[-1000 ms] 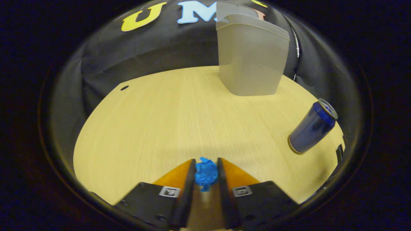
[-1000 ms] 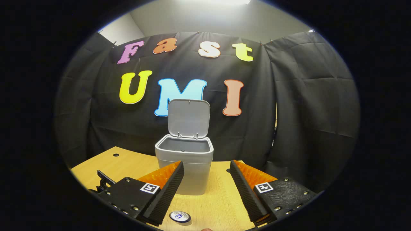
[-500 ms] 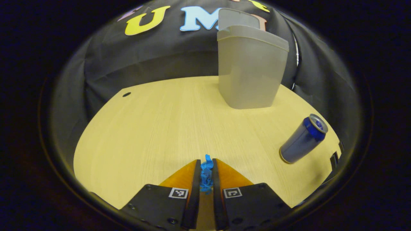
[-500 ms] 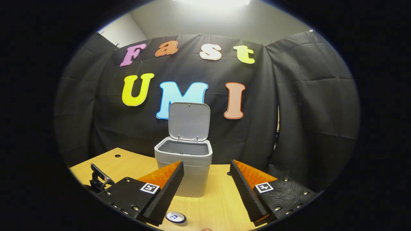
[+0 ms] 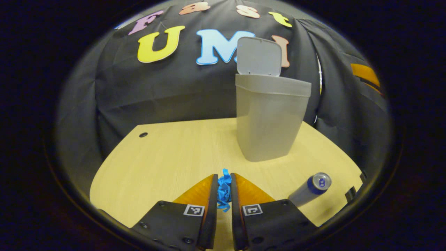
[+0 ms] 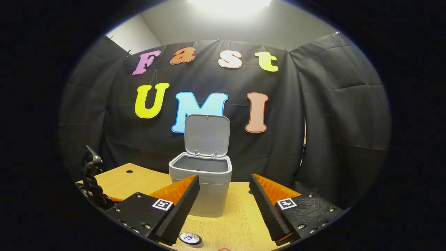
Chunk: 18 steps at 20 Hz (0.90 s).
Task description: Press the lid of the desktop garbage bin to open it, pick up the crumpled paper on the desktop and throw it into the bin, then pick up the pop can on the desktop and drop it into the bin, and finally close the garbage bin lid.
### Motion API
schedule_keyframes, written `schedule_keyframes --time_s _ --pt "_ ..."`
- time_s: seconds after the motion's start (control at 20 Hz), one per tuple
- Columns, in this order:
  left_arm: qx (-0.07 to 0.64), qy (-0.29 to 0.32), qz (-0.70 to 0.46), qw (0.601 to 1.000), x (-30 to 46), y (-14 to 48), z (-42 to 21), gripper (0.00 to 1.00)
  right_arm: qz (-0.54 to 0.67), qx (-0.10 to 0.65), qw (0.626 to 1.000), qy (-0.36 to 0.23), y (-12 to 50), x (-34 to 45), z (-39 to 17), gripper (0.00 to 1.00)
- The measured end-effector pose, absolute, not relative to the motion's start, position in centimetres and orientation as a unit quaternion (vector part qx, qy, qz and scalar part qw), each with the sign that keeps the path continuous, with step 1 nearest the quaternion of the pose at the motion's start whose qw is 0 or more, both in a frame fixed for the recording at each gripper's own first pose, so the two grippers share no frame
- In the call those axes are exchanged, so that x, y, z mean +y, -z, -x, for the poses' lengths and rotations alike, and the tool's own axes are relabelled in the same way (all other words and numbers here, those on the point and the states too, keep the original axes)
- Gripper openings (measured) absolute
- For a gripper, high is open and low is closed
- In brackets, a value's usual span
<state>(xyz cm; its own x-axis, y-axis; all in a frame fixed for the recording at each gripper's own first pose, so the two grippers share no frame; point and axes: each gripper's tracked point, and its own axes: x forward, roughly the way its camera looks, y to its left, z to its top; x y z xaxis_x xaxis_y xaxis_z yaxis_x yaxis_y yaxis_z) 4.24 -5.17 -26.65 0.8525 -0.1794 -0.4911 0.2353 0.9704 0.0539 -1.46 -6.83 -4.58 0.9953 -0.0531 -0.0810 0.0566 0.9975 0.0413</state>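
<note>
Paper (image 5: 224, 190), a crumpled blue wad, sits squeezed between both fingers of the left gripper (image 5: 223, 195) in the left gripper view, squashed into a narrow strip running along the fingers, above the wooden table (image 5: 167, 164). Ahead stands the grey plastic bin (image 5: 270, 120) with its lid (image 5: 259, 57) upright; the can (image 5: 310, 190) stands near its base on the right. In the right gripper view the right gripper (image 6: 223, 205) is spread wide and holds nothing. This view looks into the bin's (image 6: 202, 184) open mouth and down on the can's (image 6: 190, 238) round top.
</note>
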Motion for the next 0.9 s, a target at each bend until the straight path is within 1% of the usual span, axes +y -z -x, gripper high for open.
schedule_keyframes --time_s 0.5,0.7,0.9 --pt "0.141 0.138 -0.024 0.980 -11.1 15.5 -10.7 0.26 -0.019 0.042 0.998 0.040 5.0 -8.9 1.8 0.93" --pt "0.106 0.151 -0.019 0.983 -13.0 12.3 -13.1 0.27 -0.020 0.050 0.997 0.051 5.5 -9.6 1.8 0.93" --pt "0.084 0.168 -0.011 0.982 -14.8 10.2 -15.9 0.25 -0.022 0.056 0.995 0.077 5.3 -10.4 2.5 0.93"
